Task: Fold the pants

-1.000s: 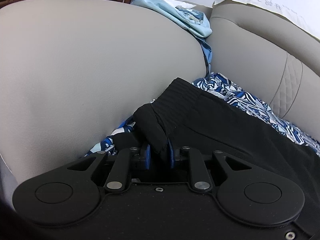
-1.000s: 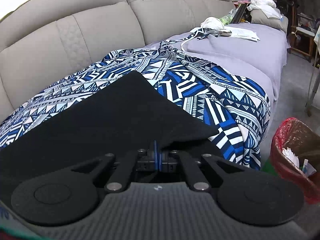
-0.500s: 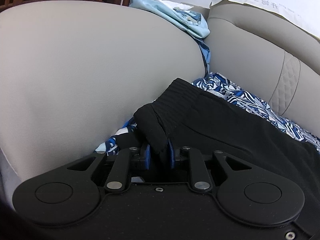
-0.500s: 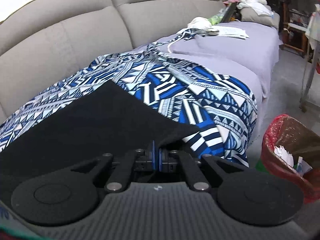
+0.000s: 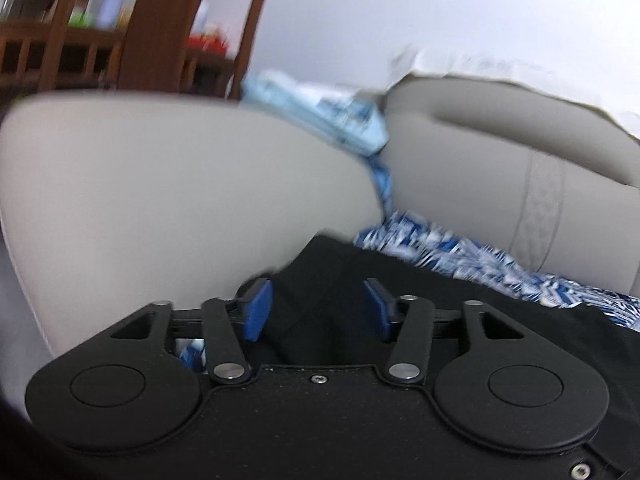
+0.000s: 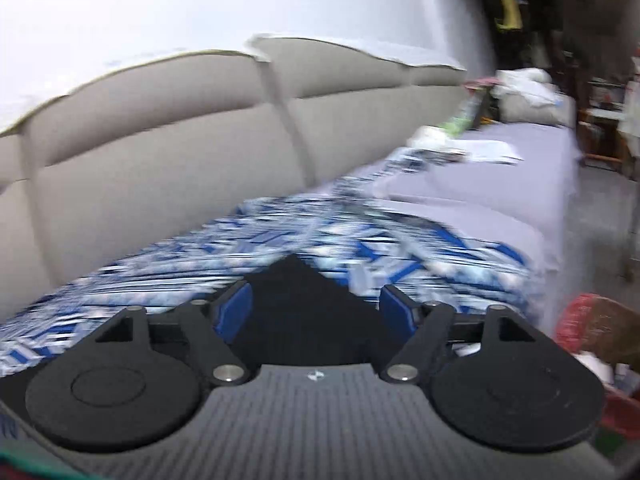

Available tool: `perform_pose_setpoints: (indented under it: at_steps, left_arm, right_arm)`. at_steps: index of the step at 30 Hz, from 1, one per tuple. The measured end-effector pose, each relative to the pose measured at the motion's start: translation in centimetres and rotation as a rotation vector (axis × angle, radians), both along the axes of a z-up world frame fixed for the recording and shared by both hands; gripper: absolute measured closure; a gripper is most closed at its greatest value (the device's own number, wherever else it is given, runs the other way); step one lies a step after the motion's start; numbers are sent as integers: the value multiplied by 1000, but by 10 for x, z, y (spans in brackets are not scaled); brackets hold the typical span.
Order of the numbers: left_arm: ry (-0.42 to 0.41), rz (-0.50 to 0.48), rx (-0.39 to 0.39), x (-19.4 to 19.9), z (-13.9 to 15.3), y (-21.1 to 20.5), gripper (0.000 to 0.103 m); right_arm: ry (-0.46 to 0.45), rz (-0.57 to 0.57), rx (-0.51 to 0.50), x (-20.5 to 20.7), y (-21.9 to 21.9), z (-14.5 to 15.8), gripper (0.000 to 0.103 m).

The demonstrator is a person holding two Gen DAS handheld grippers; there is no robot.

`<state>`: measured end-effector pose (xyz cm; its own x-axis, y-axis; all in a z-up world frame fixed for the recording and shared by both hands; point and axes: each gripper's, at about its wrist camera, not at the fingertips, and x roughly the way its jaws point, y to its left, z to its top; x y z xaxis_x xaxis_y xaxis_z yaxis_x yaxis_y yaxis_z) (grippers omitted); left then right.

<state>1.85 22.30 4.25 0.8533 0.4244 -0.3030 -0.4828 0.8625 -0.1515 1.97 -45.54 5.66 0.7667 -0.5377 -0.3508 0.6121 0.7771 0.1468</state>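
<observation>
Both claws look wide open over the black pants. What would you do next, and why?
Probably draw both back. The left gripper and right gripper stand open, holding nothing, and the black pants lie loose on the patterned cloth, so the next fold needs a fresh grip.
</observation>
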Motion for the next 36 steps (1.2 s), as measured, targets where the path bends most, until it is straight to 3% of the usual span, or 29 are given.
perform_pose_setpoints:
  at_steps: [2,6,13,16,19,21,23,24,26,28,31,35,36]
  left_arm:
    - [-31,-28,29,1,5,-11,37]
    - [-33,-156,-5,12,5,-35,36]
    - [17,-419,21,32,-1,-89,36]
    - [50,-499,21,37,-4,-107,36]
    - [71,-552,20,42,-6,-121,36]
    - [78,-577,25,44,-9,-128,39]
    - [101,-614,24,49,-12,-135,73]
    - [126,-645,14,52,-14,-140,79]
    - [163,-699,-3,55,-19,-149,80]
    - [179,-746,8,55,-22,-159,80]
    - [194,-789,16,54,-27,-170,80]
    - [184,-823,30,47,-29,-174,71]
    - [182,-836,13,46,-29,-173,71]
  right_arm:
    - [0,87,-29,19,29,3,14]
    - [31,318,-103,47,109,-3,13]
    - [65,674,-143,47,252,-35,13]
    - [93,746,-218,40,292,-48,12]
    - [138,758,-273,35,303,-64,10]
    - [120,735,-244,27,295,-67,3]
    - [124,689,-180,21,282,-67,0]
    - [125,669,-182,18,276,-67,0]
    - [150,617,-192,15,267,-62,1]
    - [150,598,-172,20,262,-50,5]
    - [108,682,-90,43,263,-23,17]
    - [245,984,126,116,280,3,37]
    - [267,1030,149,134,290,6,48]
